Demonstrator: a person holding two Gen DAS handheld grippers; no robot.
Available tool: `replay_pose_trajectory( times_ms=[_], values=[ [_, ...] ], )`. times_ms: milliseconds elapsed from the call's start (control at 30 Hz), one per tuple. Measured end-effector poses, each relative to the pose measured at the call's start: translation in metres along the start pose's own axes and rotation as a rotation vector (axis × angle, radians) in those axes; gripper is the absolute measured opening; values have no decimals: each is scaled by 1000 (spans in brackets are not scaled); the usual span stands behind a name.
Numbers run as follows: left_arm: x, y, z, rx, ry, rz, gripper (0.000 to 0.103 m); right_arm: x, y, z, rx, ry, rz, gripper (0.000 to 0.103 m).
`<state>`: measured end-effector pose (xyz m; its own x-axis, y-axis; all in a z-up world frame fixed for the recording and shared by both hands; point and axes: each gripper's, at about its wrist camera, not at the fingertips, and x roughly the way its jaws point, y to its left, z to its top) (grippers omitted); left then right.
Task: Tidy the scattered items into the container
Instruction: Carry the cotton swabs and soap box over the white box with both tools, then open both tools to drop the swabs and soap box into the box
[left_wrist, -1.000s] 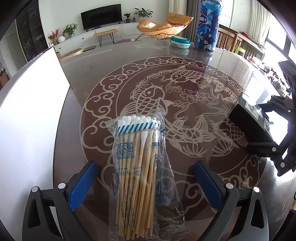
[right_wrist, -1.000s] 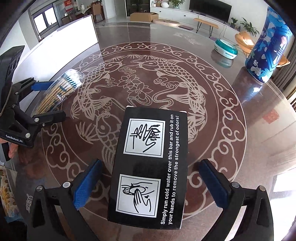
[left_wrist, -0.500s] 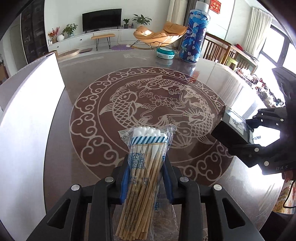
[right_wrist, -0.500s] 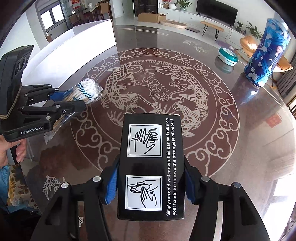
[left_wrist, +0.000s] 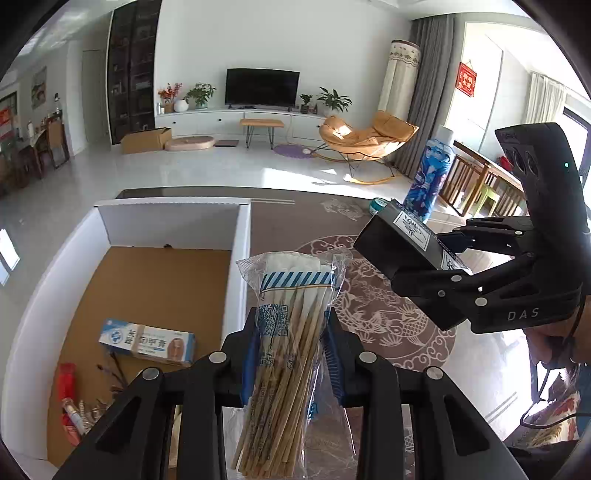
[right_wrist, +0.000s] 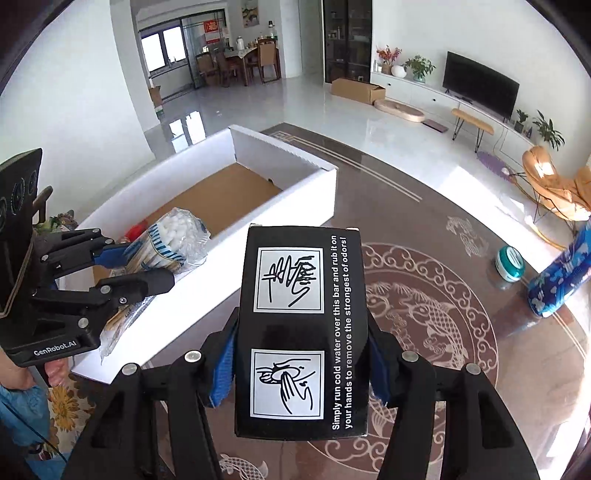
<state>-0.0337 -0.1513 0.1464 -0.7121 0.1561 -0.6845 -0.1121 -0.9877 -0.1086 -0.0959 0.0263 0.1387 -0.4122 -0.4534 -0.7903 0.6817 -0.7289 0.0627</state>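
- My left gripper (left_wrist: 291, 354) is clamped on the cotton swab bag (left_wrist: 291, 332), above the white box (left_wrist: 236, 280) wall
- My right gripper (right_wrist: 301, 363) pinches the black carton (right_wrist: 301, 332) over the table (right_wrist: 461, 332)

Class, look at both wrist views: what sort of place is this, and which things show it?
Most likely a home living room: a television on a low white cabinet, an orange rocking lounge chair, and potted plants.

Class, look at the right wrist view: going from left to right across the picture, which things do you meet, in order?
Left gripper holding the cotton swab pack → white container → black box in the right gripper's fingers → teal tin → blue patterned bottle.
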Motion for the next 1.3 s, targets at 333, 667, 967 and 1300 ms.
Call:
replay_pose_trajectory(
  times_ms=[333, 667, 967, 1300],
  values=[
    [-4, 158, -61, -254, 141, 210, 33, 106, 144, 76, -145, 87, 249, 60],
    [-9, 174, -93, -414, 110, 379, 99, 132, 151, 61, -36, -14, 178, 103],
    [-42, 153, -71, -424, -24, 512, 103, 110, 144, 43, 30, -58, 104, 103],
    [-60, 145, -76, -567, -93, 428, 103, 110, 155, 27, -106, 5, 64, 103]
  ],
)
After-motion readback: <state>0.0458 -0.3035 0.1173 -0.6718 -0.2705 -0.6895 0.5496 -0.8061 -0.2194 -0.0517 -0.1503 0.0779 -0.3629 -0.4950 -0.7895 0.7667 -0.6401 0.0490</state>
